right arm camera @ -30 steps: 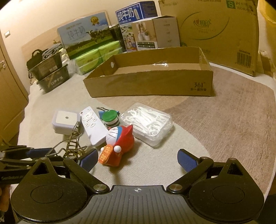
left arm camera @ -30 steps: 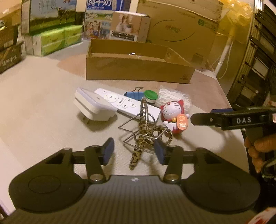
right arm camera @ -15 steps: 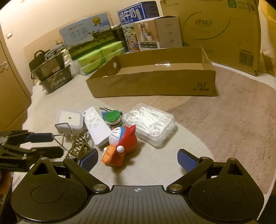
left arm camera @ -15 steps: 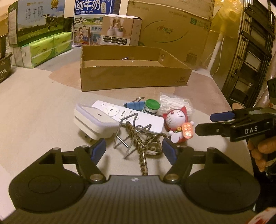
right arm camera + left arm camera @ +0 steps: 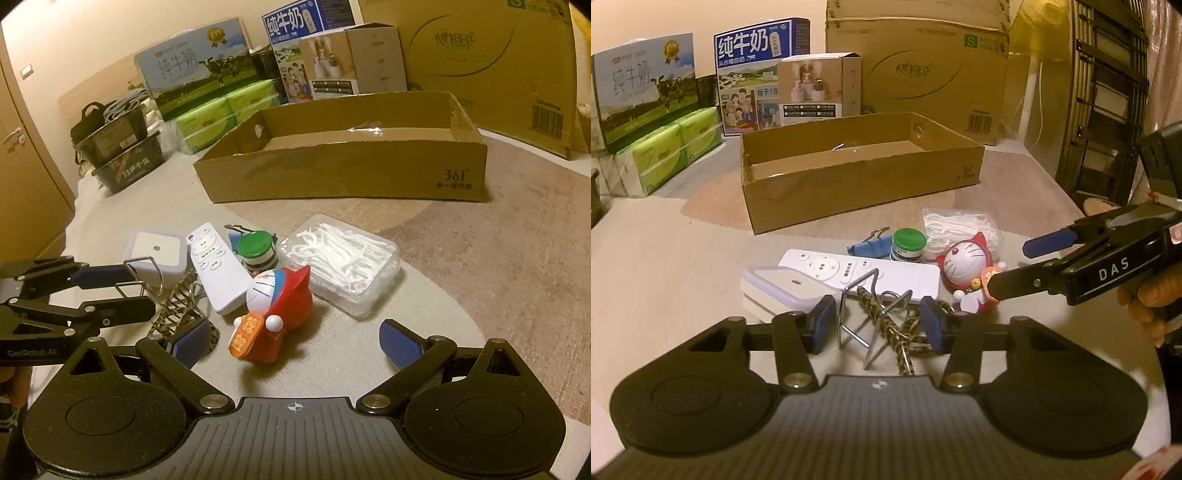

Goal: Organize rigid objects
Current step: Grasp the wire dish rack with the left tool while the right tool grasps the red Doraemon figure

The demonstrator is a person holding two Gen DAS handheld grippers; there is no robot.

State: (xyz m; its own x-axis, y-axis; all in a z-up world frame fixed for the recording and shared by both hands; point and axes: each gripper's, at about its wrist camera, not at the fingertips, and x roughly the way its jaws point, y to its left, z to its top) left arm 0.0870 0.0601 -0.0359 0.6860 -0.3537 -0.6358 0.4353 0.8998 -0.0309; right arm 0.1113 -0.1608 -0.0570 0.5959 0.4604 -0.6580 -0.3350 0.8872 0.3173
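Note:
My left gripper [image 5: 877, 326] is shut on a wire metal puzzle [image 5: 866, 319] with a braided cord [image 5: 899, 347] and holds it above the mat; it also shows in the right wrist view [image 5: 142, 275]. My right gripper [image 5: 295, 341] is open and empty, just in front of a red cat figurine [image 5: 279, 308], which also shows in the left wrist view [image 5: 967, 264]. On the mat lie a white remote [image 5: 860, 275], a white plug adapter [image 5: 779, 290], a green-capped jar [image 5: 908, 243], a blue binder clip [image 5: 873, 243] and a clear box of floss picks [image 5: 341, 254].
An open cardboard tray [image 5: 351, 173] stands behind the pile on the mat [image 5: 498, 258]. Milk cartons [image 5: 757, 74], green tissue packs [image 5: 672, 147] and a big carton [image 5: 919, 66] line the back. Dark baskets [image 5: 122, 155] sit at the left, a rack [image 5: 1108, 110] at the right.
My left gripper has closed on the wire puzzle and lifted it with its cord off the mat. My right gripper has stayed open near the cat figurine.

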